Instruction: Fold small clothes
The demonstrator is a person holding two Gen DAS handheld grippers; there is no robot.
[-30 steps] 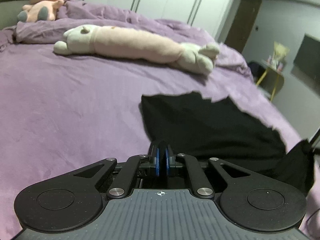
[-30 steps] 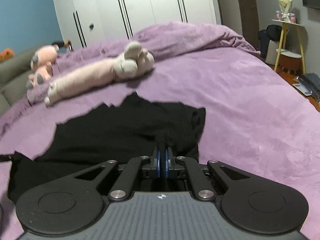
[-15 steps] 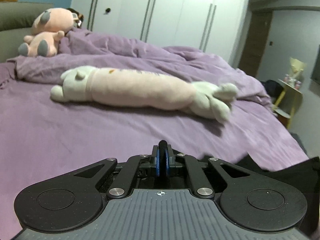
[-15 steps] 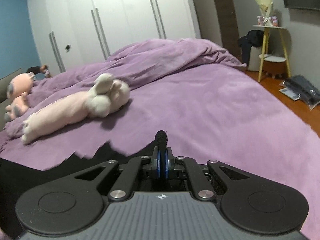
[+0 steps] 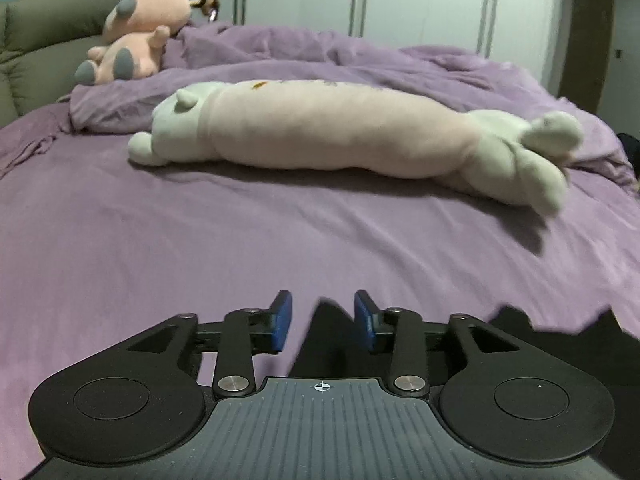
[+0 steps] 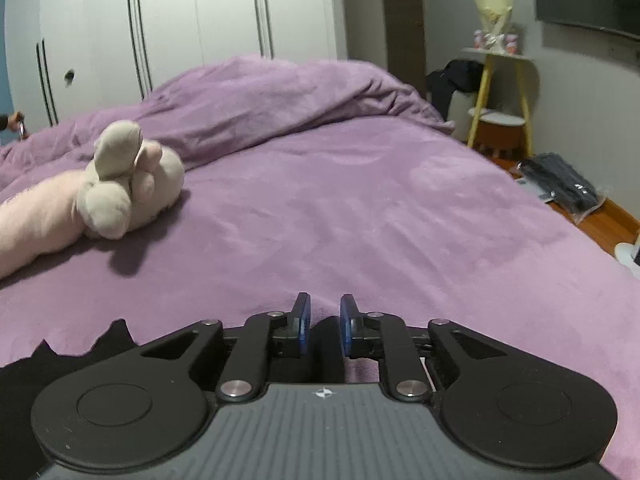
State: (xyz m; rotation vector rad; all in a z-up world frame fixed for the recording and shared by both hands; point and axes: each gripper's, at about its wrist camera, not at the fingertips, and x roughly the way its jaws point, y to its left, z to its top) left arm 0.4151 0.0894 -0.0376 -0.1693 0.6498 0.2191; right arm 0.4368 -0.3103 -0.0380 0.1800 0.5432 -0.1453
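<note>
Left wrist view: the left gripper (image 5: 323, 322) sits low at the bottom centre of the frame, its flat blue-padded fingers (image 5: 281, 322) spread wide with nothing clamped between them. A peak of the black garment (image 5: 324, 340), matte and soft, rises in the gap between the fingers without touching either pad, and its ragged dark edge runs off toward the lower right. Underneath lies the purple bedspread (image 5: 160, 240), a velvety, lightly creased fabric filling the middle of the frame. Across the upper middle stretches a long plush toy (image 5: 340, 136), a pale pink tube with cream head and feet. A round pink plush (image 5: 136, 36) leans on the padded grey headboard (image 5: 36, 52) at upper left.

Right wrist view: the right gripper (image 6: 324, 330) is held level at bottom centre, fingers (image 6: 302, 330) parted, a dark fold of the garment showing between them; whether it touches them cannot be told. The garment's jagged edge shows at lower left. The long plush's cream feet lie at middle left. A yellow-legged side table (image 6: 500, 92) stands at upper right.
</note>
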